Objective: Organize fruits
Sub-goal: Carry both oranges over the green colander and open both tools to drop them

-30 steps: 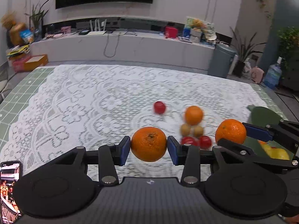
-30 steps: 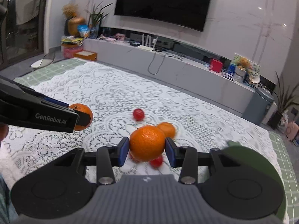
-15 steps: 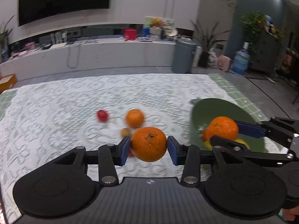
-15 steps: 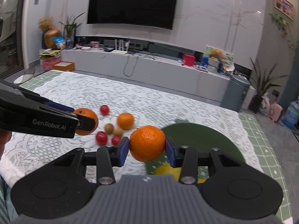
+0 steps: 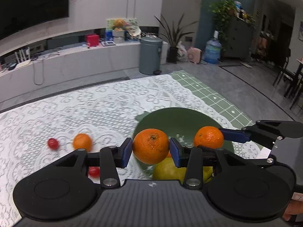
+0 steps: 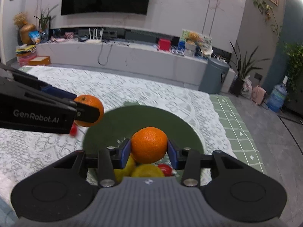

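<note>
Oranges are pinched in both grippers, and the nearest risk sits right at the pads. The left gripper (image 5: 151,150) clamps an orange (image 5: 151,146) at its widest girth between the two blue pads, so the round, slick peel could squirt forward if the squeeze eases unevenly. The right gripper (image 6: 149,152) holds a second orange (image 6: 149,144) the same way, centred between its fingers with the fruit bulging past the fingertips.

Just below and beyond both sits the green bowl (image 6: 181,124), already holding yellow fruit (image 6: 147,171) and something red (image 6: 165,168) (probably a small tomato, though it is mostly hidden by the gripper body). A drop from this height, judged as likely well above the pile, could make an orange bounce off the yellow fruit and over the rim onto the lace tablecloth (image 5: 85,104). The right gripper's orange hangs over the bowl; the left one appears over the bowl's near edge, so a release there could miss.

The two grippers stand close side by side, which invites a knock between them if both go down together.

Farther out on the cloth lie a loose orange (image 5: 82,141) and two small red fruits (image 5: 53,143), blurred in this view, not yet gathered.
</note>
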Tool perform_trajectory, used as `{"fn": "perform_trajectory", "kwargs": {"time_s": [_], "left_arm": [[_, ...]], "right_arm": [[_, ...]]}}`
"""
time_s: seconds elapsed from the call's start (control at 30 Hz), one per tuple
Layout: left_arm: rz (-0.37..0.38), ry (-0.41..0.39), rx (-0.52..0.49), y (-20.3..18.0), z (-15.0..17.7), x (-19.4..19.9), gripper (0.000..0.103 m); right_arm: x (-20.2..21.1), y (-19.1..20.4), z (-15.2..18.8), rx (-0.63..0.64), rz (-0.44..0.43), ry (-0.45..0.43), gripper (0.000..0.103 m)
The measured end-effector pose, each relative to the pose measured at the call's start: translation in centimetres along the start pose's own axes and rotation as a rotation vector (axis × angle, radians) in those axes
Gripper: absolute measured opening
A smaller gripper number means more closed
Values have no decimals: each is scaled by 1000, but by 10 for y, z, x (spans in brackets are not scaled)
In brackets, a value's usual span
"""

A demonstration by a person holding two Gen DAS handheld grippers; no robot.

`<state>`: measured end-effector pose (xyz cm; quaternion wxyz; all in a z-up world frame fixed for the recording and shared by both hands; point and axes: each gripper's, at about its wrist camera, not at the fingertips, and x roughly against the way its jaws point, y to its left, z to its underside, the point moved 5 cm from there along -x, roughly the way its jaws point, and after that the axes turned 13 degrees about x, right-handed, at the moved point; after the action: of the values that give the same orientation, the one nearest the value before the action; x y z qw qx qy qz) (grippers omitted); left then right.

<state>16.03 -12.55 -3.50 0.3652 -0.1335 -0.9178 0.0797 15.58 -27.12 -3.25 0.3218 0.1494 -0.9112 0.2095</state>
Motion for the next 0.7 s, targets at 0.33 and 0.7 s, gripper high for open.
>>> {"fn": "perform_trajectory", "kwargs": {"time_s": [0.33,0.7], "left_arm": [[25,79,-45,-21,-5,-44,48],[0,169,-83,-24,-2,-82,48]], "right_arm": [[-30,-14,10,52,-8,80,40],[-65,-16,14,92,-38,154,39]]}}
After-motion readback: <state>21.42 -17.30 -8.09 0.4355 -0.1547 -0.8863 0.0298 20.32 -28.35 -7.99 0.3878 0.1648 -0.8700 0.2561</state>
